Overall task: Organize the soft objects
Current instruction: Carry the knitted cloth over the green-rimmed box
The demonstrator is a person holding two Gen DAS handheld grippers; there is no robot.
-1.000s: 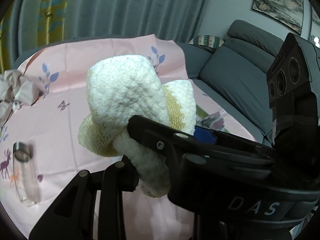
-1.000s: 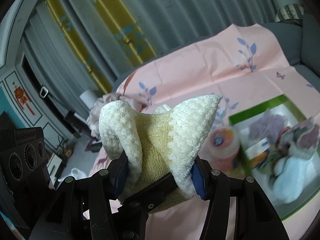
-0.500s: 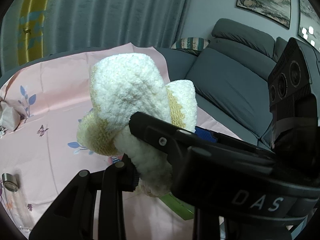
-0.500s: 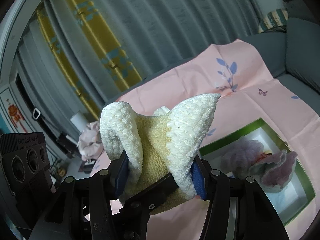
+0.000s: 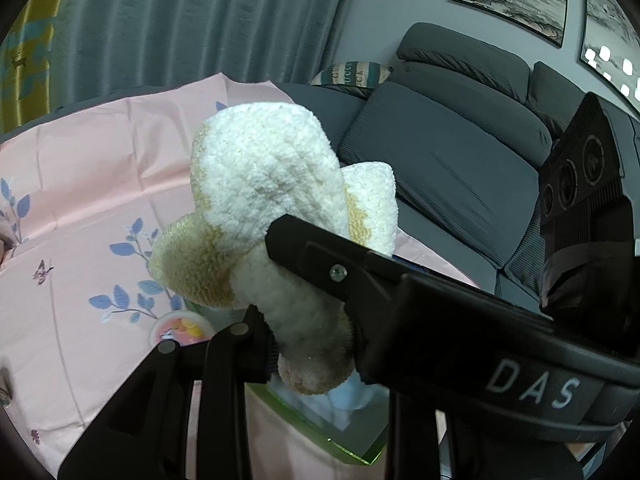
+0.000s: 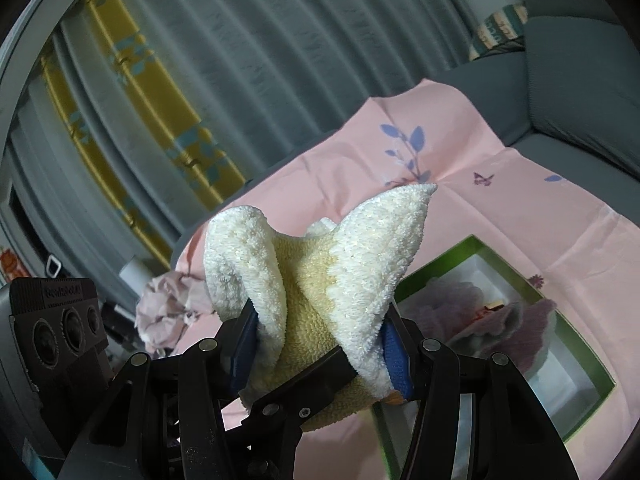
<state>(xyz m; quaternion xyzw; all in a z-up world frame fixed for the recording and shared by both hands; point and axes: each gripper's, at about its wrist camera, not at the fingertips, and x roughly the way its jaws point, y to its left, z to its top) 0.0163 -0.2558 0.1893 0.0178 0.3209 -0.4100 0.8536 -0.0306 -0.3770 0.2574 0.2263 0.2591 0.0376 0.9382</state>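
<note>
A grey sofa fills the back of the room, with ribbed grey curtains and a yellow patterned strip beside them. In front of it lies the tabletop, covered by a pink cloth printed with blue leaves and small butterflies. On the cloth sits a green-rimmed box that holds a mauve fluffy item; the left wrist view shows only a corner of that box under the grippers, with something pale blue inside. A crumpled pinkish-grey cloth lies near the far left edge of the tabletop. Raised above all this is a white and cream knitted cloth, bunched up and held by both grippers at once. The right gripper points forward and somewhat downward, with the box ahead and to its right; its fingers stand at a medium spread and their blue pads press the folded cloth from both sides, so that two white flaps stick up like ears. The left gripper also tilts downward and crosses close to the right one; its fingers are set narrow and pinch the lower, rolled end of the same cloth. A small round lidded pot with a colourful top sits on the pink cloth just beside the box.
</note>
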